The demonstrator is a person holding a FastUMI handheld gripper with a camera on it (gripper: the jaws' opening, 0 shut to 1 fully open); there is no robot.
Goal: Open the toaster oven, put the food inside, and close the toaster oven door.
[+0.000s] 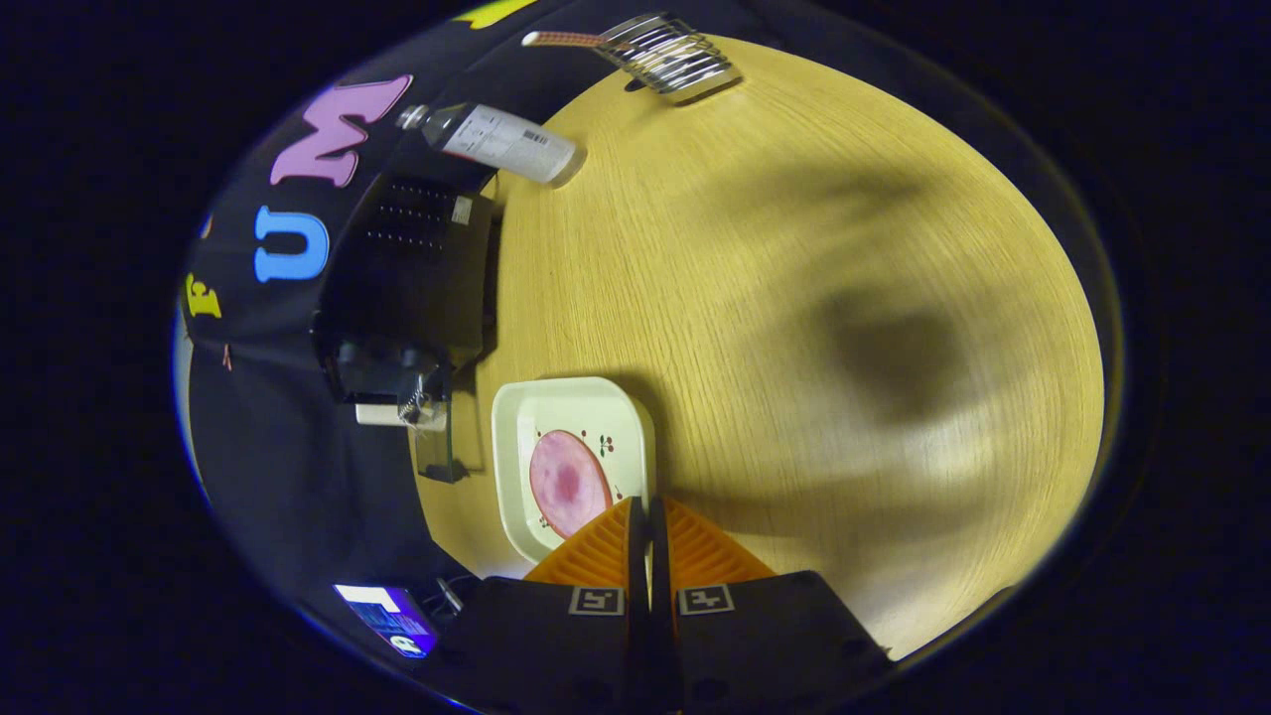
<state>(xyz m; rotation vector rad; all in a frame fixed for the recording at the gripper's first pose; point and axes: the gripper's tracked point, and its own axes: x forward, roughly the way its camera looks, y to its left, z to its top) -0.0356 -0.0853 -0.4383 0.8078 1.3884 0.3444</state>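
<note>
Gripper (647, 516): the two orange ribbed fingers (596, 556) are pressed right together, only a thin dark seam between them and nothing held. The black body behind them carries two small square markers.

Plate (516, 437): a cream, squarish plate with rounded corners and little cherry prints sits on the table directly ahead of the fingertips. The tips hang over its near corner; whether they actually touch it is hard to tell.

Food (568, 483): a round pink slice, looks like ham or some other deli meat, lies flat on the plate, just ahead and slightly to the side of the closed tips. It's on the plate, not in the oven.

Table (794, 298): light wood grain, with a couple of big soft shadows across it.

Toaster oven (412, 288): a black box at the table's edge, beside the plate and a bit further out. Vent holes on top, knobs on the front face. Its glass door (437, 437) looks swung down and open, reaching toward the plate's side, but the view is pretty warped there.

Bottle (496, 142): a clear plastic bottle with a white label, standing beyond the oven, near its back corner.

Wire rack (667, 55): a metal rack thing on the far side of the table, well apart from everything else. A thin reddish handle or stick pokes out of it.

Screen (389, 616): a small lit device down off the table edge, beside the gripper body.
</note>
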